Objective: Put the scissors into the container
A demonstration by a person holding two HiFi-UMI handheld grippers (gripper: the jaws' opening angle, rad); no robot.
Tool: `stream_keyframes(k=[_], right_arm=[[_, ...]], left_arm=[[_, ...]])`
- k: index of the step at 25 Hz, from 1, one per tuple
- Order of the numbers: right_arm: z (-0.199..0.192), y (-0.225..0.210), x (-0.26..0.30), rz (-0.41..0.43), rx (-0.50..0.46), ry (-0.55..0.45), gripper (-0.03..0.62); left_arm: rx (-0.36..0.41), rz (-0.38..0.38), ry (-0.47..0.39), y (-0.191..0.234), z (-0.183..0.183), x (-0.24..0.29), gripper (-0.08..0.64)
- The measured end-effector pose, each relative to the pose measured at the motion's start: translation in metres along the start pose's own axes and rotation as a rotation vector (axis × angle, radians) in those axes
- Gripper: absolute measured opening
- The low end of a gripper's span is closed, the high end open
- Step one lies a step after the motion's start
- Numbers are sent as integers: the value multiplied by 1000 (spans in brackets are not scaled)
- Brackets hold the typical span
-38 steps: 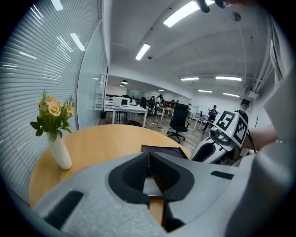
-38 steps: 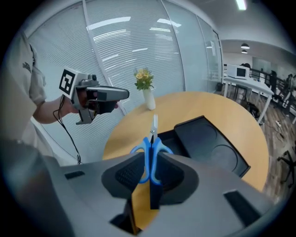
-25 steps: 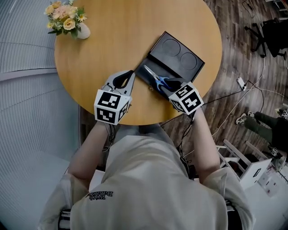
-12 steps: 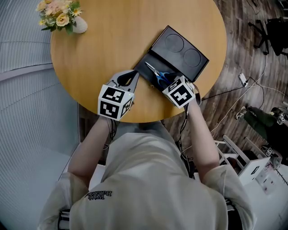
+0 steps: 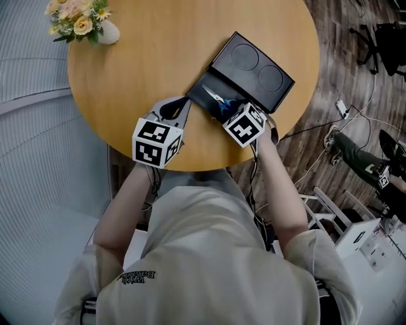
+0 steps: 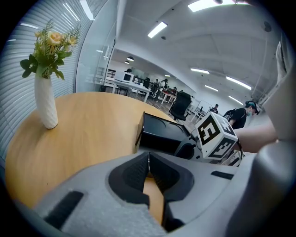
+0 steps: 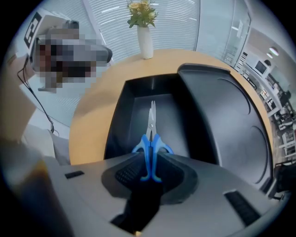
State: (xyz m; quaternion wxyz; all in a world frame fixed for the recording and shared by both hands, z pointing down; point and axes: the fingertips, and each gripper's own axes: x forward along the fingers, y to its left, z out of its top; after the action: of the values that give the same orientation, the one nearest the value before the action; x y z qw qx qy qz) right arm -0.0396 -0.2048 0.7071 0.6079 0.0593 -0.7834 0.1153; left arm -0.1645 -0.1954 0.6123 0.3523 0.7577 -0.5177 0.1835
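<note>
scissors: blue-handled scissors [image 5: 219, 101] [image 7: 151, 134] with the blades closed, gripped at the handles. The blades point away from the right gripper and lie over the open tray of the container. Whether the tips touch the tray floor cannot be told.
right gripper: the right gripper [image 5: 229, 112] [image 7: 150, 159] is at the near end of the container. Its jaws are clamped narrow on the two handle loops, which stick out just ahead of the pads.
left gripper: the left gripper [image 5: 176, 109] [image 6: 148, 162] sits low over the desk near its front edge, just beside the container's near left corner. Its jaws are brought together with the pads meeting at the tips and nothing held between them; bare wood shows through the gap behind.
container: a black container [image 5: 206, 86] [image 6: 159, 132] [image 7: 121, 115] on the right part of the desk, set at an angle. It has a deep rectangular tray, with a lid beside it, laid open, that has two round recesses.
desk: a round wooden desk [image 5: 146, 57] [image 6: 88, 125] [image 7: 95, 106].
vase: a white vase of yellow and pink flowers [image 5: 79, 19] [image 6: 45, 74] [image 7: 144, 28], upright at the far left edge of the desk, well apart from both grippers.
</note>
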Motion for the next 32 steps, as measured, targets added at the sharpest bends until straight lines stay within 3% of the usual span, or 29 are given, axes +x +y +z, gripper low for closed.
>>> stream_keyframes(k=[9,14,22,26,32], right_arm=[[3,-1,-10,-7,57,-40,98],[16,-9,-49,-28,181,-187,96],[25,-26,-129,-179,242,-380,67],[28,-26,-166,-264,271,-475,63],[30,-19,-232,-317,348,-685,55]], left_arm=[[12,2,18,-4,-8,-11,25],[47,18,-34,-6,19,-21,25],[155,22,-109,-28,65,-45,25],[229,23,-162,-42,91,-60,25],[447,57,-209,-70,122,-85,25]])
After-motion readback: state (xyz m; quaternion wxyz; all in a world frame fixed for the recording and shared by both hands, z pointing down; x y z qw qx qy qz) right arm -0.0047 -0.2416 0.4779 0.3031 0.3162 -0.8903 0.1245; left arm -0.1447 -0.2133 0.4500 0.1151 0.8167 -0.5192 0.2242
